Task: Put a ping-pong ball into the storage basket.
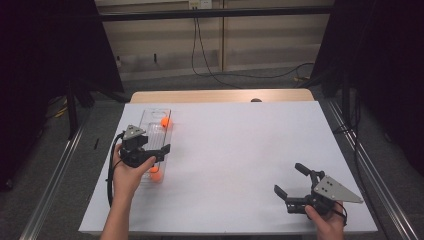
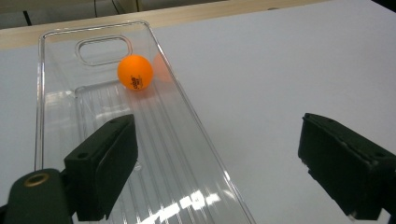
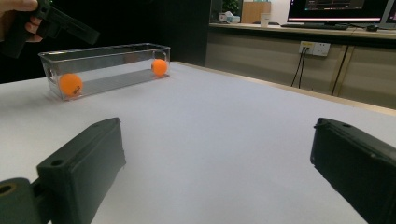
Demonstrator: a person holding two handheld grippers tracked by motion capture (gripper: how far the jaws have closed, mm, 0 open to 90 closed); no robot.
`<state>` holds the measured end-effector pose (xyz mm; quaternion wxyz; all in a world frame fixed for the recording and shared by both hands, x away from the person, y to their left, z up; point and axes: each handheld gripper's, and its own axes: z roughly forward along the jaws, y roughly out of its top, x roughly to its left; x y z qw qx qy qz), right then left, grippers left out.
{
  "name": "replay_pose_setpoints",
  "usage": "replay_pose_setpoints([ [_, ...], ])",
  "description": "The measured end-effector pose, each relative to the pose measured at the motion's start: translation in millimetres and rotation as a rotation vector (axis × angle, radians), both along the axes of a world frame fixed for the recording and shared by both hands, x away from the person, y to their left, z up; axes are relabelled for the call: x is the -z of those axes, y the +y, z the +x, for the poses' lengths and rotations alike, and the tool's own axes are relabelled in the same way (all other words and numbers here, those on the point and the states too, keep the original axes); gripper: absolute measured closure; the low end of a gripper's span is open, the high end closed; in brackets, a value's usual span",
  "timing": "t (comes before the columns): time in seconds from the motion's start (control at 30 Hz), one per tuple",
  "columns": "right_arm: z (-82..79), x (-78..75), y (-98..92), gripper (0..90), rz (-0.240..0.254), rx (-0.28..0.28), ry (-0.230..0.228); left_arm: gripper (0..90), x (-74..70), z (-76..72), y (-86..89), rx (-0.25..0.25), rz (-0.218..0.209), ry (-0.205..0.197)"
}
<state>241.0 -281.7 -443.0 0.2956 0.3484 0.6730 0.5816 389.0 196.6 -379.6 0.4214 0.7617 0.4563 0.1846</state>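
Two orange balls [image 3: 71, 84] already lie in the clear tray [image 1: 148, 116], so the left tongs [image 1: 159, 152] above it and right tongs [image 1: 289, 180] on the desk [image 1: 240, 150] stand released, empty.

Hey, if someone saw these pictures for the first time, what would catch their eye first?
Two orange balls stand out, one at each end of a clear bin at the left edge of the white table. The left hand-held gripper hangs open over that bin with nothing between its jaws. The right hand-held gripper sits open at the table's near right corner, far from the bin.
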Motion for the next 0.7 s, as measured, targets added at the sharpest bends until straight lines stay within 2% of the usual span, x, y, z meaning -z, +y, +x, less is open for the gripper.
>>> replay_pose_setpoints([
  [0.07,0.0,0.0,0.3,2.3,0.000,-0.002,0.001,9.1,1.0,-2.0,1.5,-0.005,-0.026,-0.009],
  [0.17,-0.1,0.0,0.4,2.4,0.000,-0.001,0.000,8.1,1.5,-3.9,2.9,0.003,-0.035,-0.017],
  [0.27,0.0,-0.1,0.0,2.3,0.001,0.000,0.000,7.3,2.4,-6.1,4.0,0.011,-0.067,-0.016],
  [0.6,-0.2,-0.2,1.0,2.4,0.001,-0.002,0.001,4.2,6.6,-15.4,9.4,0.053,-0.095,-0.053],
  [0.7,-0.3,-0.3,0.5,2.4,0.001,-0.001,0.000,3.9,7.8,-18.3,12.0,0.063,-0.118,-0.061],
])
